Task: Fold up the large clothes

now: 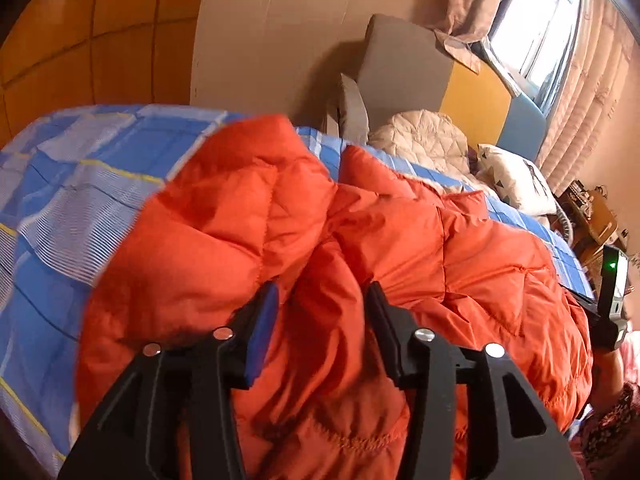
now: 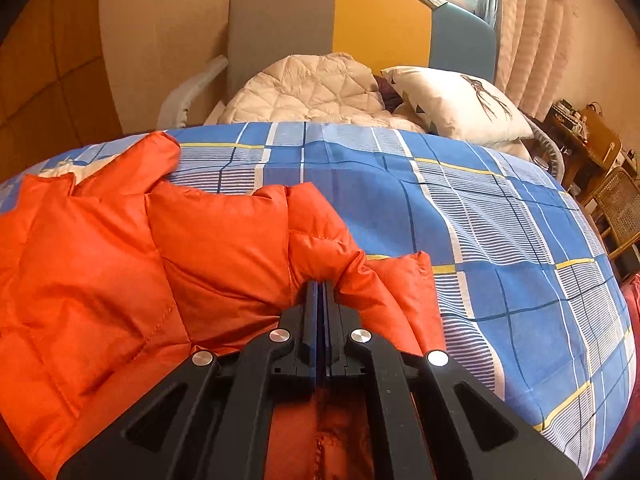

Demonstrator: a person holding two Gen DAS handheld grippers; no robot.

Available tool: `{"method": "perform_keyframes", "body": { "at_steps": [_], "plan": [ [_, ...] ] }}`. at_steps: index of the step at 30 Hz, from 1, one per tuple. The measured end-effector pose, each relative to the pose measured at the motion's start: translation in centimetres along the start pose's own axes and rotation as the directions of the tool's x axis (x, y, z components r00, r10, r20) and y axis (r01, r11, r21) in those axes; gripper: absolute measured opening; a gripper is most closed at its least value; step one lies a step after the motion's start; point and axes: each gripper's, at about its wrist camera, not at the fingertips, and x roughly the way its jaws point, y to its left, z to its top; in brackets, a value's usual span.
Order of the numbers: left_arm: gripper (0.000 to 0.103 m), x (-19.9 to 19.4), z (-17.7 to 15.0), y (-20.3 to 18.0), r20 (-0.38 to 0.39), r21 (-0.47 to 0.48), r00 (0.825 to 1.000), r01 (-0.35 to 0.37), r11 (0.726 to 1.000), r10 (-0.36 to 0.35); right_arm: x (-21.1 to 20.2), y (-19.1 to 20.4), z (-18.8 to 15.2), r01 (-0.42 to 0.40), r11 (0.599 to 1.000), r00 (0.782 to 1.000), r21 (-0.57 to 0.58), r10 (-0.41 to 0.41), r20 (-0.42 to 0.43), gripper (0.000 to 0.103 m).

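Observation:
An orange quilted puffer jacket [image 1: 360, 248] lies bunched on the bed's blue checked sheet [image 1: 72, 184]. My left gripper [image 1: 322, 292] is open, its jaws either side of a raised fold of the jacket. In the right wrist view the jacket [image 2: 120, 264] fills the left half over the sheet [image 2: 500, 240]. My right gripper [image 2: 321, 286] is shut on a pinched edge of the jacket near its right side. The right gripper's body also shows at the right edge of the left wrist view [image 1: 612, 292].
A cream quilted garment [image 2: 312, 88] and a white pillow [image 2: 456, 104] lie at the head of the bed against a grey, yellow and blue headboard [image 2: 280, 20]. A cluttered wooden table [image 2: 588, 140] and a cane chair [image 2: 620, 204] stand at the right.

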Motion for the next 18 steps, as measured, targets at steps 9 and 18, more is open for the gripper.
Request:
{"method": "perform_keyframes", "body": {
  "at_steps": [9, 18],
  "plan": [
    [0.047, -0.4, 1.1, 2.1, 0.047, -0.031, 0.993, -0.102, 0.994, 0.104, 0.1, 0.0, -0.1, 0.0, 1.0, 1.0, -0.002, 0.0, 0.002, 0.001],
    [0.044, 3.6, 0.7, 3.2, -0.037, -0.002, 0.982, -0.187, 0.982, 0.187, 0.7, 0.1, -0.4, -0.007, 1.0, 1.0, 0.004, 0.007, 0.005, 0.001]
  ]
}}
